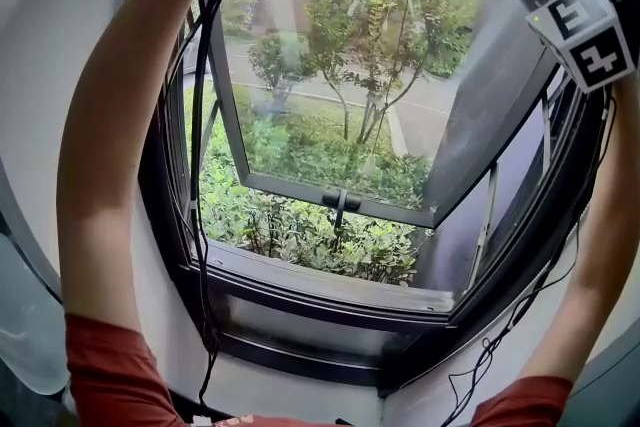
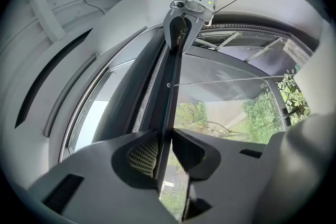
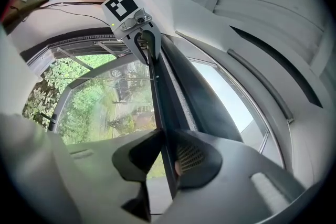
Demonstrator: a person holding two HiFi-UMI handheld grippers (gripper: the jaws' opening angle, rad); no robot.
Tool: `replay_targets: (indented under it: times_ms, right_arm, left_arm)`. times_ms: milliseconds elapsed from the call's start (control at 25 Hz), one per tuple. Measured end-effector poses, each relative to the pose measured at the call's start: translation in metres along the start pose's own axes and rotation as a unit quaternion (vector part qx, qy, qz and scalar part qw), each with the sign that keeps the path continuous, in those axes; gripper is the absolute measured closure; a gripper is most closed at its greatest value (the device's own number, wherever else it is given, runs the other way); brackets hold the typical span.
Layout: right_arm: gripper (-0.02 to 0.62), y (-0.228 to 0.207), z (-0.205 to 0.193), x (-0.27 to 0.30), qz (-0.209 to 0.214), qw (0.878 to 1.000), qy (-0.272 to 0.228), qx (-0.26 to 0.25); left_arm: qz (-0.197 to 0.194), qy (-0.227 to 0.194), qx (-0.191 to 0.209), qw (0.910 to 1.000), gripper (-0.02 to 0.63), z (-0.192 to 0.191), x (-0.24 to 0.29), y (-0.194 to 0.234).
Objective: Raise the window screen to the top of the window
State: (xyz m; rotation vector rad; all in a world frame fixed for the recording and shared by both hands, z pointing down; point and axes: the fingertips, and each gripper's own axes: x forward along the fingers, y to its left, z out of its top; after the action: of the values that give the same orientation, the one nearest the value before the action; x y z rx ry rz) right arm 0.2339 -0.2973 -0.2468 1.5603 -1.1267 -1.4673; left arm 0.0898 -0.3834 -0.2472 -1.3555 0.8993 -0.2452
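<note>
Window-screen pull bar [image 2: 170, 86] sits high in the window frame [image 1: 300, 310], near its top edge. Left tongs [image 2: 164, 150] and right tongs [image 3: 167, 157] each clamp this thin rail, well apart. Judged light and stiff, with a flimsy mesh: hold the rail only and lift evenly.

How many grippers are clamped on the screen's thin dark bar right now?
2. The left gripper clamps the thin dark screen bar at one spot, and the right gripper clamps it farther along. Each has the bar between its jaws.
</note>
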Motion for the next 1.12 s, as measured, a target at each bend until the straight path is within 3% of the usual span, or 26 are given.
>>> replay_targets:
  times_ms: [440,760,1120]
  right_arm:
    - [0.500,-0.020,0.003,0.006,-0.004,1.000,0.009,0.008]
    - [0.494,-0.025,0.003,0.004,-0.055,0.998,0.009,-0.018]
    - [0.476,-0.011,0.001,-0.011,-0.067,0.998,-0.017,-0.009]
  left_arm:
    - [0.035,0.013,0.023,0.9990,0.517,0.004,0.003,0.013]
    - [0.061,0.024,0.042,0.9970,0.508,0.006,0.006,0.022]
    - [0.095,0.001,0.018,0.9953,0.508,0.007,-0.007,0.018]
